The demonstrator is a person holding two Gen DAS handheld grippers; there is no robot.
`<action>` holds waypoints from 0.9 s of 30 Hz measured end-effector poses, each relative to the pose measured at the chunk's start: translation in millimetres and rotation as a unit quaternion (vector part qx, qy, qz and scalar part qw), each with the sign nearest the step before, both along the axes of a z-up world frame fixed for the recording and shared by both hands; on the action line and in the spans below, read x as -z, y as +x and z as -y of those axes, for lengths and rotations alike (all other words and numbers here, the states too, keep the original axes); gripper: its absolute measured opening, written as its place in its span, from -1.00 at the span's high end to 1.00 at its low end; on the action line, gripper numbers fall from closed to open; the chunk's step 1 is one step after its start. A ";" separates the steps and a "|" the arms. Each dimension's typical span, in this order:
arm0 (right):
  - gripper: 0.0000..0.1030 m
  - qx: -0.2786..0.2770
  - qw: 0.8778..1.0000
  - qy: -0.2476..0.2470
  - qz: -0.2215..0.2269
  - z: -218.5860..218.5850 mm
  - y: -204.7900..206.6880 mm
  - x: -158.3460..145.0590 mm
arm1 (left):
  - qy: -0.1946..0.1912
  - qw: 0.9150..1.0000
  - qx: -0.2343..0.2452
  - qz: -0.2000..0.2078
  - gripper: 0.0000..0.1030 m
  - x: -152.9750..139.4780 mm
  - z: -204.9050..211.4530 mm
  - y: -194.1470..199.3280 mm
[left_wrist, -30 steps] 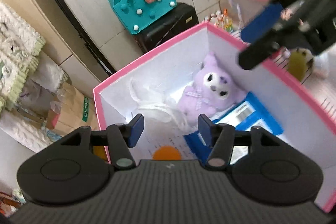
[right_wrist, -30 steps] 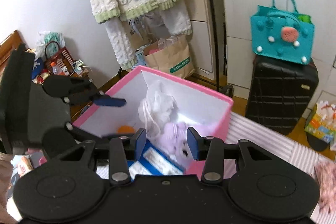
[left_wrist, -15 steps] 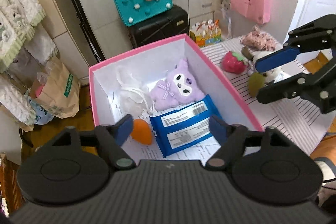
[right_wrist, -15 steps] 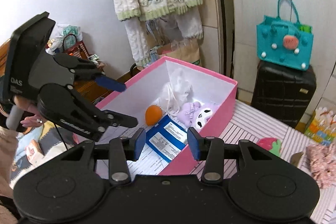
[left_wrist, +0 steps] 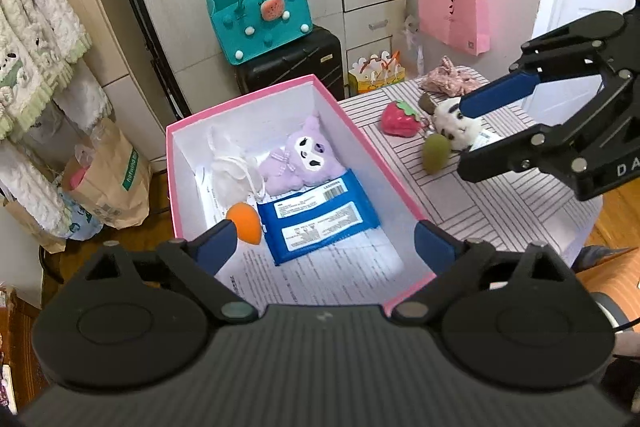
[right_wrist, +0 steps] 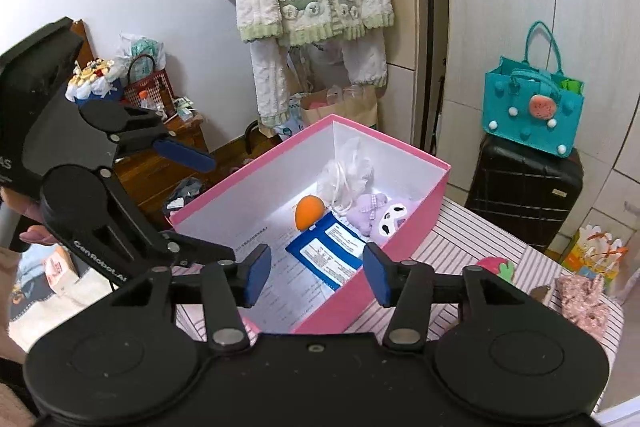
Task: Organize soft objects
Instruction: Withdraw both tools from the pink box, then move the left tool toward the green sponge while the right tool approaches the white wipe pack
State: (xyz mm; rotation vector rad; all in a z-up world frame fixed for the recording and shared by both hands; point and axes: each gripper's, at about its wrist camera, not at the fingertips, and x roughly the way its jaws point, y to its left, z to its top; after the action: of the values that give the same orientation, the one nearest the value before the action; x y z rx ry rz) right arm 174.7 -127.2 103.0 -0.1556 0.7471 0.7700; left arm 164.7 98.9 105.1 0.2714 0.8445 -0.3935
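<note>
While both the left gripper (left_wrist: 324, 241) and the right gripper (right_wrist: 316, 273) stayed wide and empty, four soft things lay in the pink box (left_wrist: 344, 111), and the strawberry (left_wrist: 398, 118) and panda toy (left_wrist: 454, 123) waited on the tabletop (left_wrist: 500, 203).

We see a pink box (left_wrist: 400, 187) holding a purple plush (left_wrist: 302, 159), blue wipes pack (left_wrist: 320, 215), orange sponge (left_wrist: 244, 221) and white mesh pouch (left_wrist: 228, 167); a strawberry plush (left_wrist: 398, 117) and white plush (left_wrist: 454, 123) lie on the striped table (left_wrist: 500, 199).

Striped table (left_wrist: 492, 199) carries pink box (left_wrist: 394, 167) on its left part. Right of box lie red strawberry plush (left_wrist: 398, 118), green plush (left_wrist: 435, 155), white plush (left_wrist: 454, 123), pink fluffy item (left_wrist: 450, 82).
</note>
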 end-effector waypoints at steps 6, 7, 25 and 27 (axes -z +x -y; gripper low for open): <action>-0.20 0.012 1.000 0.004 0.003 21.5 -21.5 0.1 | -0.006 1.000 0.004 0.009 -0.87 -5.1 4.6 -26.3; -0.20 0.013 1.000 0.004 0.003 25.8 -25.9 1.9 | -0.007 1.000 0.007 0.008 -0.87 -4.9 5.5 -29.8; -0.32 0.022 1.000 0.021 0.007 87.8 -99.6 56.6 | -0.053 0.997 0.024 0.048 -0.84 29.3 25.7 -99.7; -0.34 0.032 0.999 0.022 0.008 94.1 -100.0 63.3 | -0.047 0.997 0.026 0.061 -0.84 31.9 31.6 -106.1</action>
State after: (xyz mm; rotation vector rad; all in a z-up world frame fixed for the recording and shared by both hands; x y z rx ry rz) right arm 74.7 -221.3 39.7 -0.0972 0.7153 0.7233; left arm 58.6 67.3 73.2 0.2293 0.6980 -0.4595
